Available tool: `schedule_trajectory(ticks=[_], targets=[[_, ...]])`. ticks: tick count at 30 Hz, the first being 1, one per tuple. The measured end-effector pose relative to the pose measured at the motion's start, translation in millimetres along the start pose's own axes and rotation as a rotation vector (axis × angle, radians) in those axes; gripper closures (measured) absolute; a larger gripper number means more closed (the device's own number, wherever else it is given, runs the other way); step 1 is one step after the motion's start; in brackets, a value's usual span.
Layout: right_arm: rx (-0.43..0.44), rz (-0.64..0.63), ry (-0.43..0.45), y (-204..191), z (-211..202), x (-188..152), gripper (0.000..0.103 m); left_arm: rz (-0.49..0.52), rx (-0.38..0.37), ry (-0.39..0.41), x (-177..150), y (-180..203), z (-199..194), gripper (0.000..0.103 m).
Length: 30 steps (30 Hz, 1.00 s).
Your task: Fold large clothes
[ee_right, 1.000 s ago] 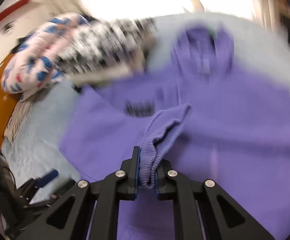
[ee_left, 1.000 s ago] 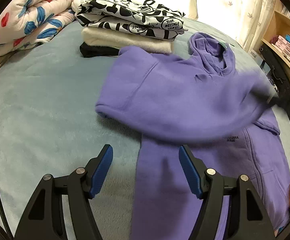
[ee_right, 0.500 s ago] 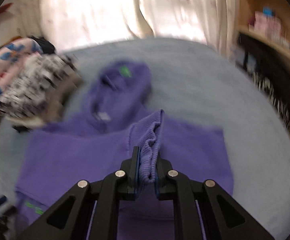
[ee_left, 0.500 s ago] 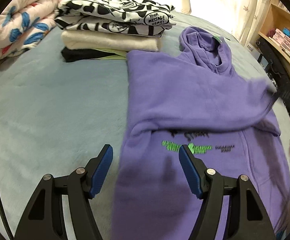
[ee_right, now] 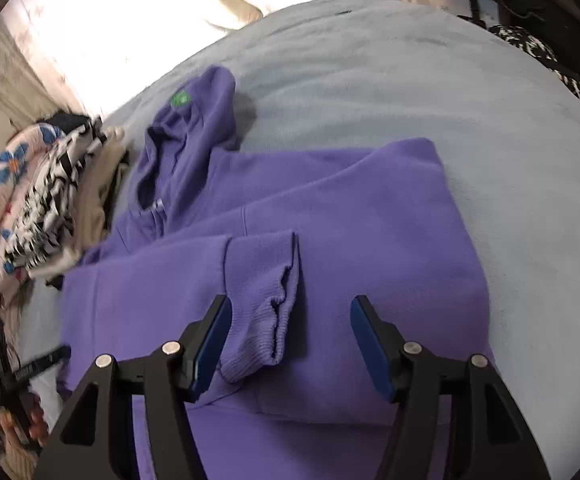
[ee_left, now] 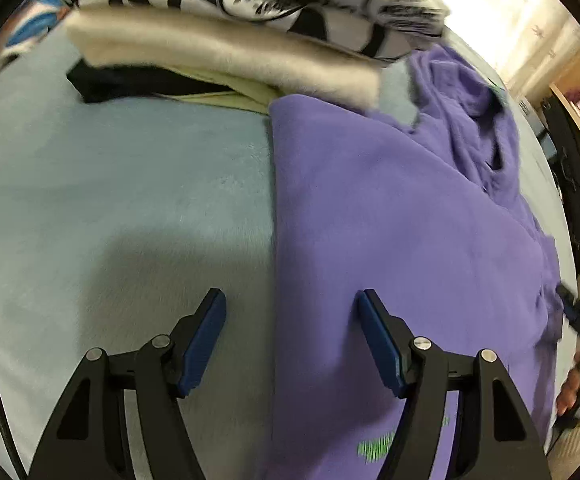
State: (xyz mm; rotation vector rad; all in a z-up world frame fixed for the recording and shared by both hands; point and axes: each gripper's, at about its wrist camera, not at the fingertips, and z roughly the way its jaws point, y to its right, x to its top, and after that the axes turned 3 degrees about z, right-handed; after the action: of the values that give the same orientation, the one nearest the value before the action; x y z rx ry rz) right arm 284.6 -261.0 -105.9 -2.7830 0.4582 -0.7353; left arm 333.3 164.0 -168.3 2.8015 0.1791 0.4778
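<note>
A: Where does the purple hoodie (ee_right: 330,208) lie?

B: Flat on the pale blue bedspread (ee_right: 470,92), filling the centre of the right wrist view, hood (ee_right: 194,120) toward the upper left. One sleeve is folded across the chest; its ribbed cuff (ee_right: 262,312) rests between the fingers of the right gripper (ee_right: 290,344), whose jaws stand apart, holding nothing.

A: And the left gripper (ee_left: 292,336)?

B: Jaws apart too, straddling the hoodie's straight left edge (ee_left: 278,240) in the lower centre of its view.

A: Which step is this?

B: Apparently sleeve folding, one sleeve laid in. Next would be taking hold of that edge or the hem (hem not visible).

A: Obstacles?

B: The stack of folded clothes (ee_left: 250,20), upper left, touches the hoodie's shoulder; a floral quilt (ee_right: 6,184) lies behind it.
</note>
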Motion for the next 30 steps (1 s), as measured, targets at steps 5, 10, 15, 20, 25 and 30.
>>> schedule_trajectory(ticks=[5, 10, 15, 20, 25, 30], targets=[[-0.102, -0.092, -0.005, -29.2, 23.6, -6.7, 0.042, 0.046, 0.048, 0.027, 21.8, 12.4, 17.8, 0.039], [-0.160, -0.239, 0.076, -60.5, 11.7, -7.6, 0.091, 0.134, 0.110, 0.100, 26.6, 40.5, 9.6, 0.087], [-0.246, -0.236, 0.136, -54.0, 22.9, -8.7, 0.092, 0.128, 0.126, 0.157, 17.7, 35.0, 17.9, 0.087], [-0.272, -0.216, 0.078, -41.5, 23.4, -13.7, 0.069, 0.123, 0.123, 0.149, 16.7, 30.8, 12.2, 0.075], [-0.209, -0.174, 0.180, -47.8, -14.7, -10.7, 0.057, 0.217, 0.264, 0.229, 5.0, 53.3, -29.0, 0.070], [-0.107, -0.240, 0.191, -101.1, -9.1, -6.9, 0.057, 0.295, 0.183, 0.343, -3.2, 104.3, -49.7, 0.065]])
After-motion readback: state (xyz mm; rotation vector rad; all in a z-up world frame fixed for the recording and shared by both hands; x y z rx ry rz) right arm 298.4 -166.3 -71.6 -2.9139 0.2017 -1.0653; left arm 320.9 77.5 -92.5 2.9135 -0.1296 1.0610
